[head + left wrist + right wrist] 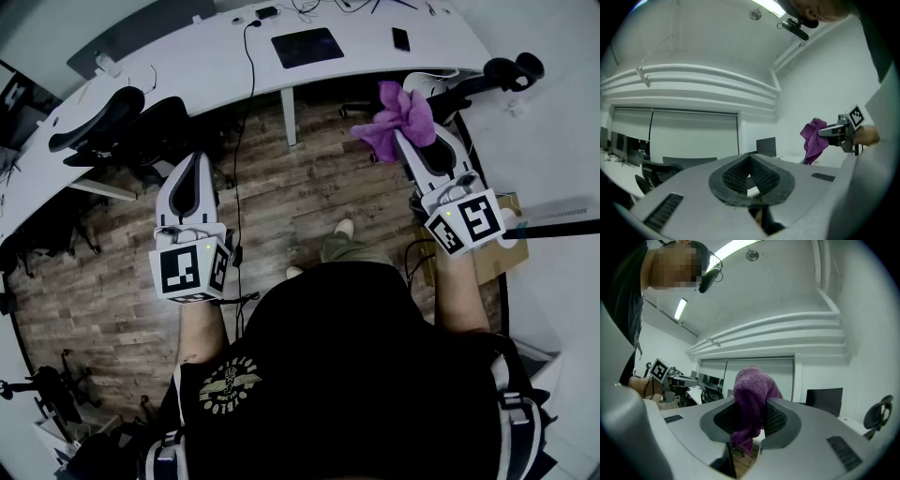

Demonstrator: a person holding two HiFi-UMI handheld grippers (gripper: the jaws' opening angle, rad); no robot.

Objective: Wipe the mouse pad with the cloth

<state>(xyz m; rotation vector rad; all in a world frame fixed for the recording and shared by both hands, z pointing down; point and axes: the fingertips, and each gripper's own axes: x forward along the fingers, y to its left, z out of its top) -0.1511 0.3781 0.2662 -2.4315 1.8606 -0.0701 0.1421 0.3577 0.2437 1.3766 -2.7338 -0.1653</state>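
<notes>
A dark mouse pad [307, 46] lies on the long white desk [216, 70] at the far side, well away from both grippers. My right gripper [403, 133] is shut on a purple cloth [400, 116], which bunches up above the jaws and hangs between them [750, 401]. Over the wooden floor at the left, my left gripper [194, 161] is held up with its jaws together and nothing in them. From the left gripper view, the right gripper [839, 130] and the cloth [813, 138] appear off to the right.
A black phone [400, 38] lies on the desk right of the pad. A cable [247, 112] drops from the desk edge. Black office chairs [117, 127] stand at the left, another chair [492, 75] at the right, and a cardboard box [497, 258] beside my right arm.
</notes>
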